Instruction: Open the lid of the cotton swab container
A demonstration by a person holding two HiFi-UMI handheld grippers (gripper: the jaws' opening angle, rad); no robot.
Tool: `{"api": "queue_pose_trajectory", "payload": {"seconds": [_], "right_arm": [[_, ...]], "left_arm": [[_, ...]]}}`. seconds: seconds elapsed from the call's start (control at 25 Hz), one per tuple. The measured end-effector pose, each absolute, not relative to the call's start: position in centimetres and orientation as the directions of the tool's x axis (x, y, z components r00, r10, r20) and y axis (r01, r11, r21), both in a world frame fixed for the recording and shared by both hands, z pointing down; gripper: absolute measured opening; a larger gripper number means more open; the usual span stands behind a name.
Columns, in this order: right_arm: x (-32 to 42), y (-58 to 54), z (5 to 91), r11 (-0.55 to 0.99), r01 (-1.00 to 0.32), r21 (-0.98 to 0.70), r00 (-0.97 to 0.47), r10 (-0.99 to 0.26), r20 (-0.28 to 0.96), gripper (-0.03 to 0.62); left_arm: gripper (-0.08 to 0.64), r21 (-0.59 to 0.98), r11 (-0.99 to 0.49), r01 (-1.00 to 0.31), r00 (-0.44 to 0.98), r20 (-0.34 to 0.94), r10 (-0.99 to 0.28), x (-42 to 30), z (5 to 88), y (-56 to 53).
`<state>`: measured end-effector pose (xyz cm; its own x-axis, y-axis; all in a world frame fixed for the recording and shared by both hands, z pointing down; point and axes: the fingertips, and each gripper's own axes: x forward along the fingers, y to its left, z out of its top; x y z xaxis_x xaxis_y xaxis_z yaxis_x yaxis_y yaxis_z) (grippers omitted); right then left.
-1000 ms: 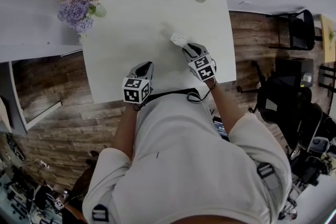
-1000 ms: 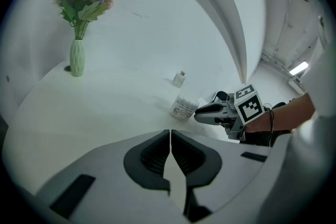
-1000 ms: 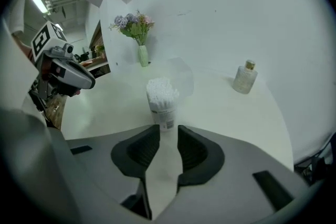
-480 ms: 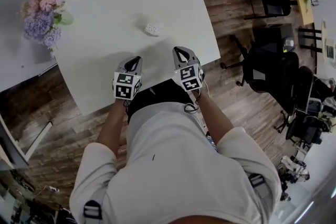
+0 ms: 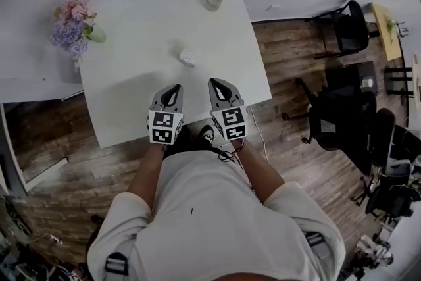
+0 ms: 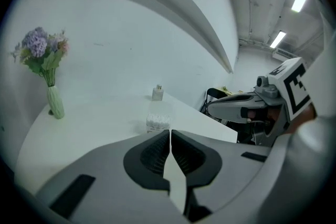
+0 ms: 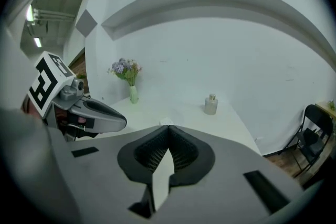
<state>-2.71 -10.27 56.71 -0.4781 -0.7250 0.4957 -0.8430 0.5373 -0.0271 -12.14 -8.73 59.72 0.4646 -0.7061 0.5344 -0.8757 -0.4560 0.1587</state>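
White worktop [image 5: 131,89] carries the small clear plastic cotton swab container [image 5: 188,57], its lid too small to make out (the right gripper view barely shows it). The left tool [image 6: 169,134] and the right tool [image 7: 169,128], both pressed together and empty, hover short of it. A pink-and-purple flower bunch in a green vase [image 5: 74,26] and a small pale bottle [image 5: 214,0] stand beyond.

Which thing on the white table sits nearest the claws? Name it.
The small clear cotton swab container, lying centrally; the capped bottle stands at the far edge, the green vase of pink and purple flowers at the left corner.
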Motion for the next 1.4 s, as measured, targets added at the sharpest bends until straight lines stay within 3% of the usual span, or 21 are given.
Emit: {"api": "queue_pose_trajectory", "payload": {"seconds": [0.64, 1.4], "right_arm": [[3.3, -5.5, 41.9, 0.566, -0.825, 0.005, -0.553, -0.808, 0.203, -0.003], [0.2, -6.9, 36.2, 0.529, -0.844, 0.092, -0.522, -0.848, 0.094, -0.003]], "left_arm": [[0.026, 0.053, -0.344, -0.938, 0.344, 0.280, -0.896, -6.1, 44.4, -4.5], [0.026, 0.015, -0.350, -0.937, 0.350, 0.107, -0.931, -12.1, 36.9, -7.1]]}}
